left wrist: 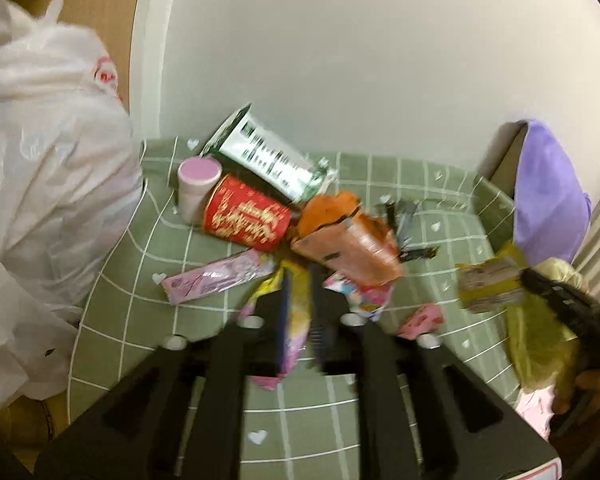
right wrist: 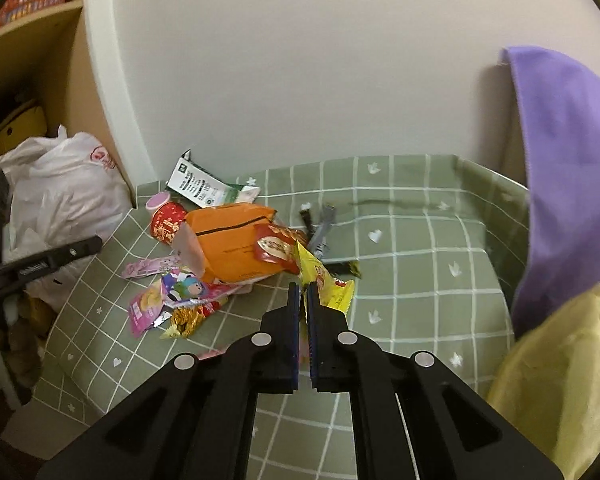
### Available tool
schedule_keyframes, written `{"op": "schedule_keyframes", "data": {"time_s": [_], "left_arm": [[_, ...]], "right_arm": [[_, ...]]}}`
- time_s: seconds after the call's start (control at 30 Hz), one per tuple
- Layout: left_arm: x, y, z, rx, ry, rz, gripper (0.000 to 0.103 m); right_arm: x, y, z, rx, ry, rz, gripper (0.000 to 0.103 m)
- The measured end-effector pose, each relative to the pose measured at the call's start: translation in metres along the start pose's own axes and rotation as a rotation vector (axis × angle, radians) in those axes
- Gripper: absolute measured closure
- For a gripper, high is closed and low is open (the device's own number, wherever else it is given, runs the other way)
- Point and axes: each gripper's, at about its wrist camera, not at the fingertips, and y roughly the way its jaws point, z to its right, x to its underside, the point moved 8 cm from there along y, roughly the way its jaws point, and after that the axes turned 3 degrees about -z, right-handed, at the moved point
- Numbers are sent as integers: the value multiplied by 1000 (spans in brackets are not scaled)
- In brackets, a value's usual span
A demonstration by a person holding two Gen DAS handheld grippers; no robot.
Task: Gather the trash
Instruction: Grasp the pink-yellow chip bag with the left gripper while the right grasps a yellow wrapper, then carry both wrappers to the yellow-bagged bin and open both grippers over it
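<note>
Trash lies piled on a green checked tablecloth (right wrist: 420, 248): an orange carton (right wrist: 236, 244), a red can (right wrist: 166, 222), a pink-lidded cup (left wrist: 196, 184), a white-green carton (left wrist: 268, 156) and several small wrappers. My left gripper (left wrist: 300, 280) is shut on a yellow-pink wrapper (left wrist: 296, 320) just in front of the orange carton (left wrist: 348, 240). My right gripper (right wrist: 303, 290) is shut on a yellow snack wrapper (right wrist: 324, 280), held just above the cloth to the right of the pile. It shows in the left wrist view (left wrist: 488, 280) too.
A white plastic bag (left wrist: 40, 160) bulges at the table's left edge. A yellow bag (right wrist: 560, 380) and a purple cloth (right wrist: 560, 160) are at the right. A white wall stands behind the table. A pink wrapper (left wrist: 420, 320) lies near the front.
</note>
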Motion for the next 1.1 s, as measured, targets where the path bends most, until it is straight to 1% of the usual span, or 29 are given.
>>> {"op": "schedule_keyframes", "data": {"time_s": [0.03,0.07,0.17,0.2,0.3,0.4,0.43,0.47,0.5,0.57,0.6,0.63,0.7,0.77,0.87,0.93,1.07,1.1], "left_arm": [[4,6,-7,0,-8,-6,60],[8,11,-11,4,-14,-9,54],[24,33,-22,11,-16,-56,52],[31,44,-24,6,-12,-94,52],[46,64,-24,-8,1,-144,52],[61,80,-23,-81,55,-180,52],[64,83,-24,-120,72,-174,50],[66,85,-25,-135,74,-174,50],[68,85,-26,-133,64,-168,50],[69,84,-26,-132,55,-159,54],[70,82,-25,-125,56,-157,58],[69,81,-24,-117,59,-152,64],[67,77,-24,-111,51,-145,65],[62,68,-23,-104,33,-124,66],[46,49,-21,-117,15,-80,66],[29,29,-18,-137,6,-26,66],[-11,-10,-4,-191,22,111,66],[-25,-23,4,-185,25,156,66]], "right_arm": [[3,-5,4,0,12,1,97],[7,-9,8,0,26,-1,97],[17,-16,19,2,69,-11,97],[20,-18,21,2,80,-12,97],[23,-24,28,-2,114,-13,97],[24,-30,36,4,138,-11,97],[25,-31,38,3,143,-12,97],[25,-31,39,5,146,-14,97],[26,-32,41,11,145,-18,97],[28,-32,42,15,146,-23,97],[28,-32,42,16,145,-24,97],[29,-32,42,16,143,-24,97],[27,-34,42,17,136,-20,97],[23,-37,41,19,127,-9,97],[17,-41,39,16,118,9,97],[12,-46,38,12,115,23,97],[-4,-62,39,20,100,71,97],[-8,-68,40,22,98,86,97]]}}
